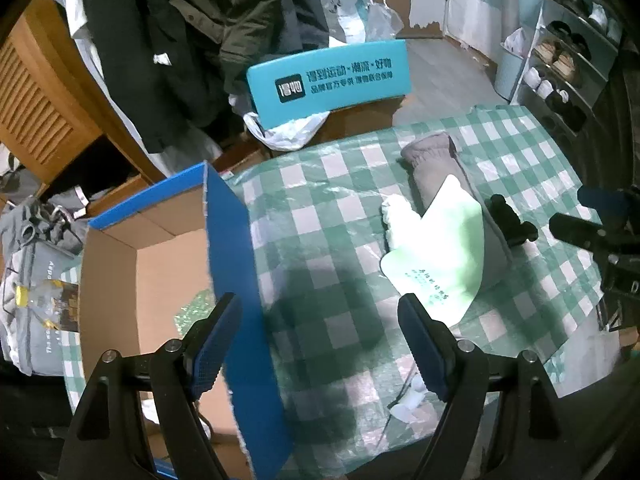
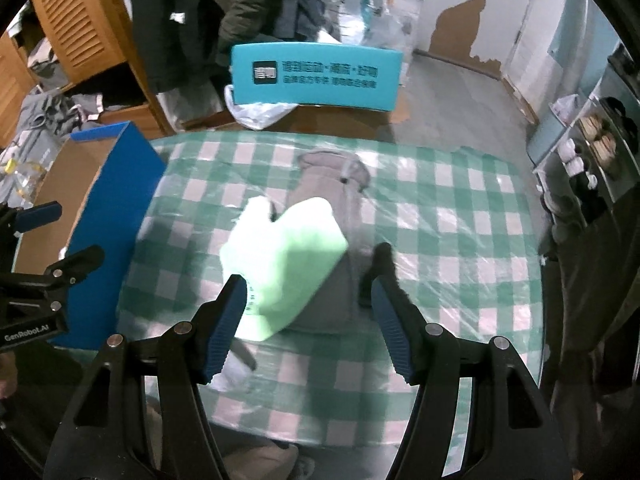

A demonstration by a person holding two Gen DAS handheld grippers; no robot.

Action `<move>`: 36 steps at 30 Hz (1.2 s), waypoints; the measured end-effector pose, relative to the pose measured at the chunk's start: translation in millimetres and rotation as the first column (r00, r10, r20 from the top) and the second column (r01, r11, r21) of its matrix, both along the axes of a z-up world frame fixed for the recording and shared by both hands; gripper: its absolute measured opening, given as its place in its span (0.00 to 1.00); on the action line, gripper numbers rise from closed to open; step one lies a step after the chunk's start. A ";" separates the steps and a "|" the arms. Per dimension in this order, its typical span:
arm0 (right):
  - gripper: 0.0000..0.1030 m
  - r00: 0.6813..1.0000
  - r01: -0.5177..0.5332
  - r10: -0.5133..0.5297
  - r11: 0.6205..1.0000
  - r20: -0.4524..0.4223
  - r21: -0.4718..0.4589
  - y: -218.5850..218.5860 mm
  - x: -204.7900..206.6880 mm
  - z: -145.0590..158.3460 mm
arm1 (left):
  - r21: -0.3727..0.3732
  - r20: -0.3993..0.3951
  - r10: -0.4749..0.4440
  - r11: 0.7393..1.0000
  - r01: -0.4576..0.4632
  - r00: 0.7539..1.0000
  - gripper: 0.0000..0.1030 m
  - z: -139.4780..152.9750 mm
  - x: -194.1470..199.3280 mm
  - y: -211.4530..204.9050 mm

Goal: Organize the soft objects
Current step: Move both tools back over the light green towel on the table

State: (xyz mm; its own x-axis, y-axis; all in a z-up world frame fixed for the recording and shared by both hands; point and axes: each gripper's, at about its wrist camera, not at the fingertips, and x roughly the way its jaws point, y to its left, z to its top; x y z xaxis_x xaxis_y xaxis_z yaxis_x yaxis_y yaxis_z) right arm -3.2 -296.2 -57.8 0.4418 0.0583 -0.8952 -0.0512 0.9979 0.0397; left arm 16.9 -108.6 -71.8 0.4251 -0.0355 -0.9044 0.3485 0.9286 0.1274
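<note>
A pale green soft pack (image 2: 284,256) lies on top of a long grey fabric item (image 2: 332,192) in the middle of the checked table. A small white soft piece (image 2: 258,208) sits at the pack's far left corner, and a black soft piece (image 2: 384,264) lies to its right. My right gripper (image 2: 309,282) hovers open just above the pack's near end, with nothing pressed between its pads. My left gripper (image 1: 318,300) is open over the blue wall of the cardboard box (image 1: 232,248). The pack (image 1: 436,248) lies ahead and to its right. The right gripper (image 1: 592,236) shows at the right edge.
The box (image 2: 108,208) stands on the table's left side, with green bubble wrap (image 1: 196,308) inside. A teal chair back (image 1: 328,80) stands beyond the far edge. Dark clothes (image 1: 180,40) hang behind, and a shoe rack (image 1: 568,60) is at the right. White scraps (image 1: 408,396) lie near the front edge.
</note>
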 end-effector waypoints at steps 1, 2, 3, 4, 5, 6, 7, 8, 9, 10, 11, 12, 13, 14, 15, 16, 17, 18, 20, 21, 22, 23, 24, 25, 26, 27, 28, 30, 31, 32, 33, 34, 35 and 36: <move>0.62 1.000 0.005 -0.005 1.000 -0.004 0.003 -5.2 0.8 -0.3 | -0.005 -0.008 -0.002 1.000 0.002 1.000 0.79 -1.3 0.6 -2.0; 0.62 1.000 0.010 -0.010 1.000 -0.007 0.007 -9.0 1.9 -1.1 | -0.009 -0.013 -0.004 1.000 0.004 1.000 0.79 -2.5 0.9 -3.6; 0.62 1.000 0.016 -0.016 1.000 -0.011 0.012 -13.1 3.3 -1.6 | -0.012 -0.019 -0.007 1.000 0.006 1.000 0.79 -3.7 1.5 -6.2; 0.62 1.000 0.024 -0.024 0.999 -0.018 0.020 -18.5 5.2 -2.6 | -0.015 -0.025 -0.012 1.000 0.011 1.000 0.79 -5.0 1.9 -9.5; 0.62 0.999 0.030 -0.030 0.999 -0.023 0.026 -22.1 6.5 -3.5 | -0.017 -0.028 -0.017 1.000 0.016 0.999 0.79 -6.1 2.1 -12.1; 0.62 0.999 0.039 -0.038 0.999 -0.028 0.032 -26.7 8.7 -4.8 | -0.016 -0.031 -0.024 1.000 0.024 0.999 0.79 -8.1 2.3 -16.2; 0.62 0.998 0.046 -0.045 0.998 -0.033 0.034 -30.5 10.3 -5.7 | -0.014 -0.034 -0.030 0.999 0.030 0.999 0.79 -9.7 2.4 -19.7; 0.62 0.998 0.055 -0.053 0.998 -0.038 0.033 -34.6 12.6 -7.4 | -0.010 -0.036 -0.039 0.999 0.039 0.999 0.79 -12.0 2.8 -24.8; 0.62 0.997 0.060 -0.059 0.998 -0.041 0.032 -37.8 14.1 -8.6 | -0.009 -0.038 -0.045 0.999 0.045 0.998 0.79 -13.7 3.1 -27.9; 0.62 0.997 0.065 -0.063 0.998 -0.045 0.028 -41.3 15.7 -10.0 | -0.007 -0.042 -0.053 0.999 0.053 0.998 0.79 -16.5 4.0 -33.2; 0.62 0.996 0.069 -0.067 0.997 -0.050 0.023 -44.5 17.5 -12.1 | -0.007 -0.045 -0.056 0.998 0.056 0.997 0.79 -18.2 4.7 -36.1; 0.62 0.996 0.071 -0.069 0.997 -0.054 0.019 -46.7 18.6 -13.3 | -0.009 -0.050 -0.060 0.998 0.059 0.997 0.79 -20.7 6.1 -40.2; 0.62 0.996 0.072 -0.072 0.997 -0.058 0.012 -49.7 20.1 -15.3 | -0.012 -0.055 -0.062 0.998 0.061 0.997 0.79 -23.4 8.0 -43.5; 0.62 0.996 0.073 -0.072 0.997 -0.061 0.006 -52.2 21.2 -16.7 | -0.016 -0.062 -0.061 0.998 0.060 0.996 0.79 -26.6 10.8 -47.4; 0.62 0.995 0.074 -0.073 0.997 -0.064 0.001 -54.4 22.4 -18.6 | -0.018 -0.067 -0.061 0.998 0.060 0.996 0.79 -28.9 12.8 -49.5; 0.62 0.995 0.075 -0.075 0.997 -0.068 -0.003 -56.2 23.7 -20.9 | -0.020 -0.073 -0.060 0.998 0.059 0.996 0.79 -31.8 15.8 -52.2; 0.62 0.994 0.076 -0.076 0.997 -0.075 -0.005 -58.8 25.3 -24.2 | -0.021 -0.077 -0.057 0.998 0.056 0.995 0.79 -33.5 18.0 -53.9; 0.62 0.994 0.079 -0.079 0.997 -0.079 -0.005 -60.7 26.2 -26.9 | -0.024 -0.079 -0.053 0.998 0.051 0.995 0.79 -35.7 21.1 -56.1; 0.62 0.992 0.089 -0.089 0.996 -0.093 0.000 -65.5 29.1 -34.7 | -0.033 -0.084 -0.048 0.998 0.045 0.995 0.79 -39.4 27.3 -59.3; 0.62 0.991 0.092 -0.091 0.996 -0.099 0.002 -66.9 30.0 -38.2 | -0.037 -0.088 -0.048 0.998 0.044 0.995 0.79 -41.4 30.0 -60.8; 0.62 0.990 0.094 -0.094 0.996 -0.106 0.002 -68.2 31.0 -42.2 | -0.038 -0.093 -0.046 0.998 0.043 0.995 0.79 -43.8 32.6 -62.6; 0.62 0.989 0.096 -0.095 0.995 -0.113 0.001 -69.0 32.1 -47.4 | -0.039 -0.096 -0.045 0.998 0.041 0.994 0.79 -46.0 34.5 -64.3; 0.62 0.988 0.097 -0.097 0.995 -0.118 -0.001 -69.5 33.0 -51.4 | -0.038 -0.100 -0.044 0.998 0.040 0.994 0.79 -49.4 37.1 -67.1; 0.62 0.988 0.098 -0.097 0.995 -0.123 -0.002 -69.9 34.1 -55.6 | -0.037 -0.104 -0.043 0.999 0.039 0.994 0.79 -52.4 39.4 -69.2; 0.62 0.987 0.098 -0.097 0.995 -0.130 -0.001 -70.4 35.1 -61.0 | -0.036 -0.108 -0.043 0.999 0.040 0.993 0.79 -55.3 40.9 -71.5; 0.62 0.986 0.098 -0.097 0.995 -0.134 -0.001 -70.7 36.1 -65.0 | -0.035 -0.113 -0.045 0.999 0.042 0.993 0.79 -58.4 42.6 -73.5; 0.62 0.986 0.098 -0.098 0.995 -0.137 -0.001 -71.2 37.1 -68.9 | -0.032 -0.116 -0.048 0.998 0.045 0.992 0.79 -61.9 44.1 -75.9; 0.62 0.984 0.102 -0.100 0.995 -0.146 0.004 -73.6 39.0 -78.5 | -0.020 -0.120 -0.054 0.998 0.052 0.991 0.79 -68.0 45.6 -79.8; 0.62 0.983 0.105 -0.103 0.994 -0.151 0.006 -74.5 39.9 -82.1 | -0.013 -0.123 -0.057 0.998 0.056 0.991 0.79 -71.0 46.1 -81.7; 0.62 0.982 0.109 -0.106 0.994 -0.157 0.008 -75.6 41.3 -85.9 | -0.009 -0.126 -0.059 0.998 0.059 0.990 0.79 -73.8 46.7 -82.8; 0.62 0.981 0.110 -0.106 0.994 -0.161 0.013 -76.7 42.5 -90.5 | -0.006 -0.131 -0.060 0.998 0.060 0.990 0.79 -76.6 47.5 -83.9; 0.62 0.981 0.109 -0.106 0.994 -0.162 0.014 -77.1 43.6 -93.0 | -0.006 -0.137 -0.060 0.998 0.060 0.989 0.79 -79.3 48.6 -84.7; 0.62 0.980 0.110 -0.106 0.994 -0.166 0.011 -77.4 45.1 -97.3 | -0.006 -0.141 -0.058 0.998 0.058 0.988 0.79 -81.3 49.4 -85.0; 0.62 0.979 0.110 -0.106 0.994 -0.172 0.010 -77.3 46.2 -100.5 | -0.009 -0.147 -0.057 0.998 0.056 0.988 0.79 -83.6 50.6 -85.1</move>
State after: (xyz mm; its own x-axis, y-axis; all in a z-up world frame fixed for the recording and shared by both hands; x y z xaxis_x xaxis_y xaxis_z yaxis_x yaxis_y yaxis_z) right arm 43.0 -373.5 -158.3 0.2873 0.0364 -0.9572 0.0659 0.9962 0.0577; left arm 67.5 -193.7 -155.4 0.2848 -0.0599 -0.9567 0.4150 0.9074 0.0667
